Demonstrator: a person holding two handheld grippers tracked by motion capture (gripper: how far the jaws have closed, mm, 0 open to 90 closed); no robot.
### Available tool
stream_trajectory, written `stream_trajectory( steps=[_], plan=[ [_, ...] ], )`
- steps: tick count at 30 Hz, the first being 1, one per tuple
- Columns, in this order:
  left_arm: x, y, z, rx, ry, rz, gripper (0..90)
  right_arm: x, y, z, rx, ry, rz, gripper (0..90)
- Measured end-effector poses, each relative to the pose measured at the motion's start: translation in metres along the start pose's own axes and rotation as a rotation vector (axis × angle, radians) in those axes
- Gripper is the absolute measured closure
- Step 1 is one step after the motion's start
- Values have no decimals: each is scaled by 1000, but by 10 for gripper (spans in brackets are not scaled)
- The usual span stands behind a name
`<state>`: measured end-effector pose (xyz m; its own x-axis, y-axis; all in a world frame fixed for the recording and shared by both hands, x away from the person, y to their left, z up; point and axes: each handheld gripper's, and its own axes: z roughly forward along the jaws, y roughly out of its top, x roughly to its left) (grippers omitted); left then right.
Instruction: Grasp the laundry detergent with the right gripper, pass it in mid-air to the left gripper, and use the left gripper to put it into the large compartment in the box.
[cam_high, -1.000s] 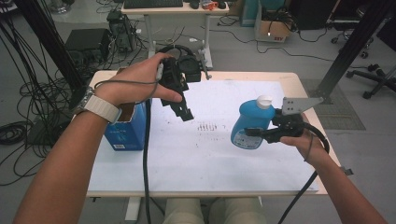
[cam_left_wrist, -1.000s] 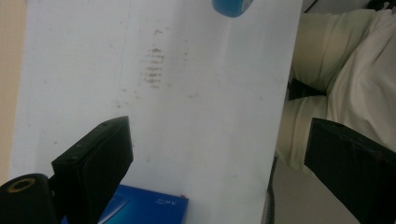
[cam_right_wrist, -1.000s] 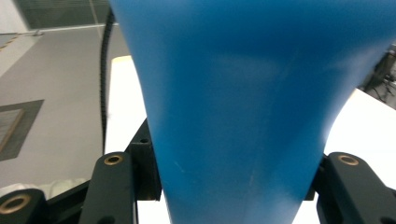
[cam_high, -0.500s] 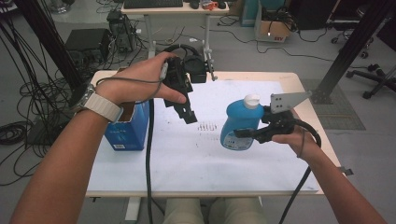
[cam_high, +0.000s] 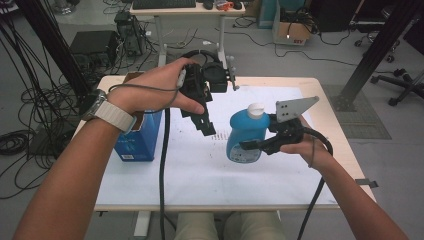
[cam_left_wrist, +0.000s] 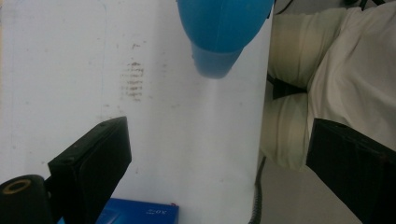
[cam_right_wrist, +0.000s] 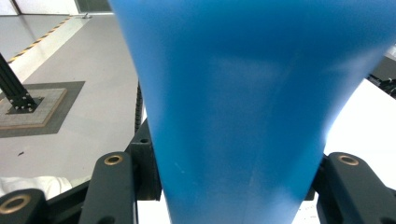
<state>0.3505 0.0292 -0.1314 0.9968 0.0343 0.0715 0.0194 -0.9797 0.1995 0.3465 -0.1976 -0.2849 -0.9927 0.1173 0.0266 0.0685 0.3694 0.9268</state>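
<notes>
The right gripper (cam_high: 250, 146) clamps a rounded blue plastic bottle with a white cap (cam_high: 246, 135), holding it upright above the white paper-covered table (cam_high: 210, 175). To the bottle's left, the left gripper (cam_high: 206, 125) hangs over the table with jaws spread wide and empty. A blue cardboard box (cam_high: 137, 140) stands farther left.

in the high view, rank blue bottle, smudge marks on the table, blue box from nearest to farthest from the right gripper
1. Blue bottle: clamped in the right gripper.
2. Smudge marks: on the white table, just left of the bottle.
3. Blue box: at the table's left edge.
</notes>
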Motion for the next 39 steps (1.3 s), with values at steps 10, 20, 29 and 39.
stream_trajectory(
  steps=[10, 20, 29, 39],
  plan=[
    [-1, 8, 3, -4, -1, 14, 69, 1, 3, 11, 15, 17, -28, 438],
    [-4, 11, 3, -9, 2, 22, 69, 4, 4, 21, 19, 34, -36, 438],
    [-5, 12, 4, -5, -3, 24, 69, 4, 4, 28, 26, 43, -39, 438],
    [-6, 11, 7, -9, -4, 23, 69, 3, 3, 34, 36, 43, -34, 438]
  ],
)
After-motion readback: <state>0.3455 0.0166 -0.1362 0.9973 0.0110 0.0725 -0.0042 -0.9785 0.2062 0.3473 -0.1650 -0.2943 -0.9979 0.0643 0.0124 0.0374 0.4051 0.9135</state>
